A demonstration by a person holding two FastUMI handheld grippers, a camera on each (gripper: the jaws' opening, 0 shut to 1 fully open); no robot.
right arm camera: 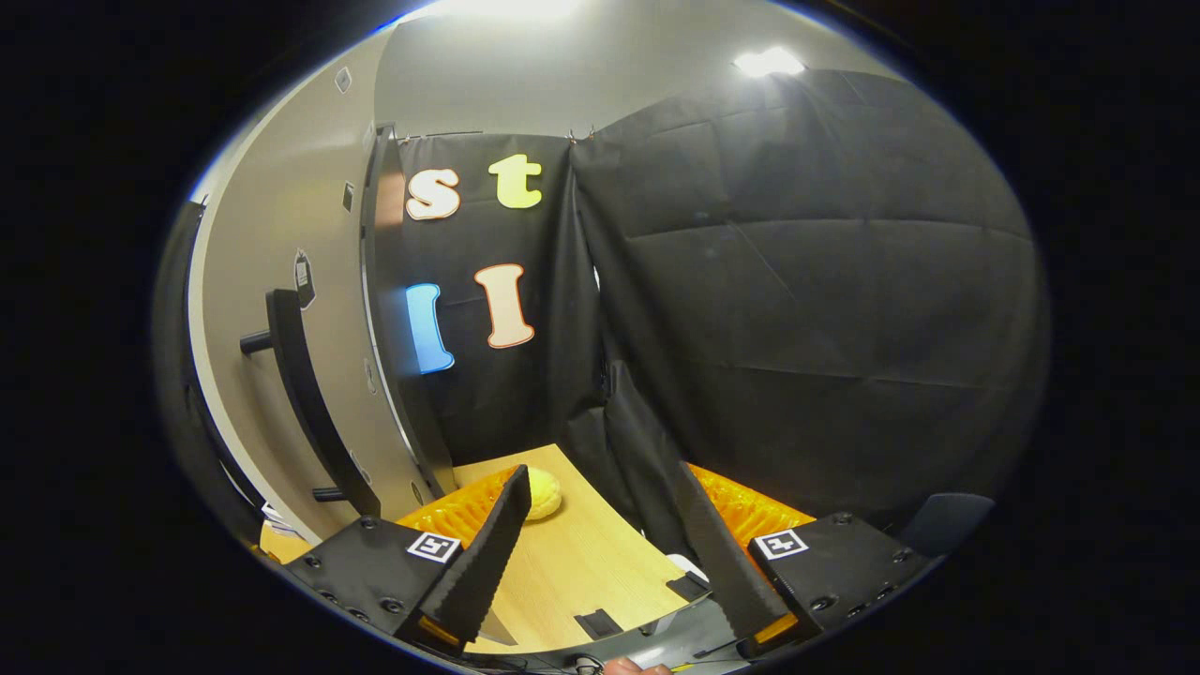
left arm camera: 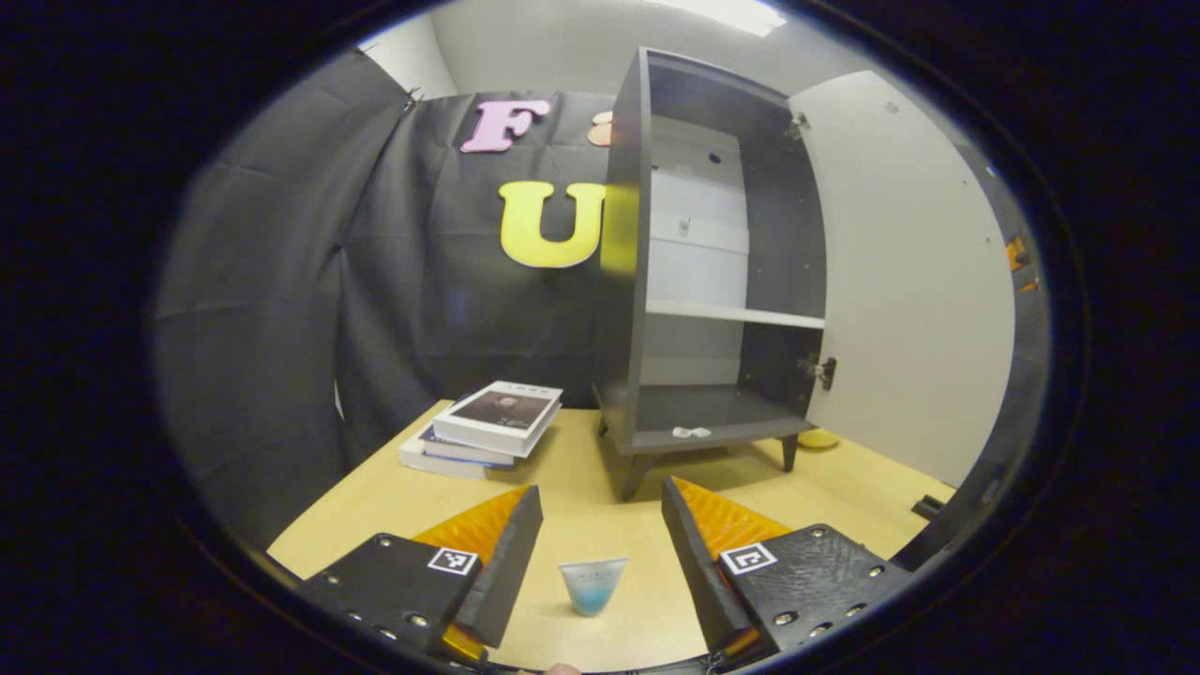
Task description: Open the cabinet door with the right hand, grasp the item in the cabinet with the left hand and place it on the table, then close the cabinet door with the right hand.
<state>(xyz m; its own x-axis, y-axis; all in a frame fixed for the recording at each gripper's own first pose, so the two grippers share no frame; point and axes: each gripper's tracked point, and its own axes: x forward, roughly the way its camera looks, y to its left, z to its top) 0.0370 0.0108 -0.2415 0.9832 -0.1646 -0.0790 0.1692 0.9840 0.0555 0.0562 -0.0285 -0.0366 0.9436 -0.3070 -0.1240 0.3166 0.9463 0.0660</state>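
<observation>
Two grippers, both spread wide and holding nothing. In the left gripper view, far left on the desk (left arm camera: 581, 525), a stack of books (left arm camera: 487, 427), off to the side and apart from the work. Nearer the middle, the left gripper (left arm camera: 600, 553) with its fingers well apart around a small clear cup (left arm camera: 592, 583) that stands upright on the desk between them, touching neither; looks set down and let go, so likely the item taken from the cabinet. Right of that, the cabinet (left arm camera: 712, 281) with bare shelves and its door (left arm camera: 909, 272) swung fully open. In the right gripper view, door handle (right arm camera: 300, 394) at left, close by but untouched; right gripper (right arm camera: 600, 553) hanging open just beside it, probably placed to push the door shut. Behind the finger, a yellow bun-like thing (right arm camera: 544, 494) on the desk
</observation>
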